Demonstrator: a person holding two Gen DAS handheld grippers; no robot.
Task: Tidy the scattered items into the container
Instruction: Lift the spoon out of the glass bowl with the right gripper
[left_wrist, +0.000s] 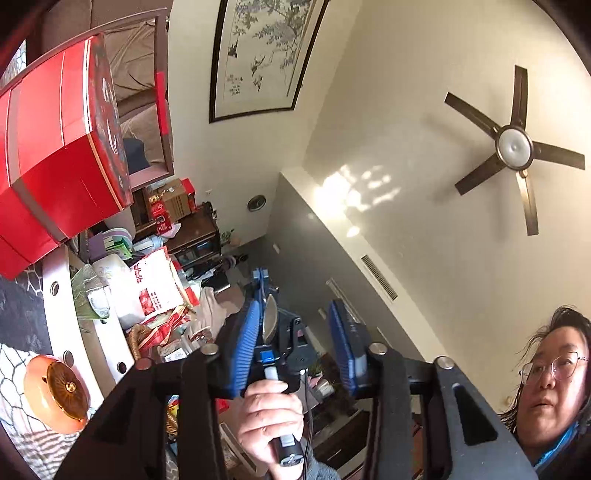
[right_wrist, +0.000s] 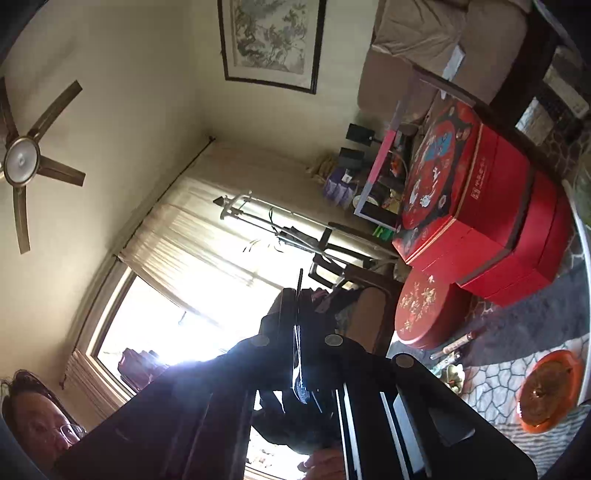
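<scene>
Plainly apart: left gripper (left_wrist: 295, 343), blue pads (left_wrist: 245, 339) spread, clamping nothing. Points up toward wall and ceiling fan (left_wrist: 513, 147). Frames, through that gap, a hand (left_wrist: 269, 413) around another handle. Keeps the red octagonal box (left_wrist: 62, 147) up-left and the orange lidded dish (left_wrist: 55, 391) low-left, both on the patterned table (left_wrist: 22, 321). Right gripper (right_wrist: 297, 332): fingers pressed together, dark against the bright window (right_wrist: 192, 332), holding nothing visible. Has the same red box to its upper right, a round red tin (right_wrist: 424, 314) just right, the orange dish lower right. Cannot tell which serves as container.
</scene>
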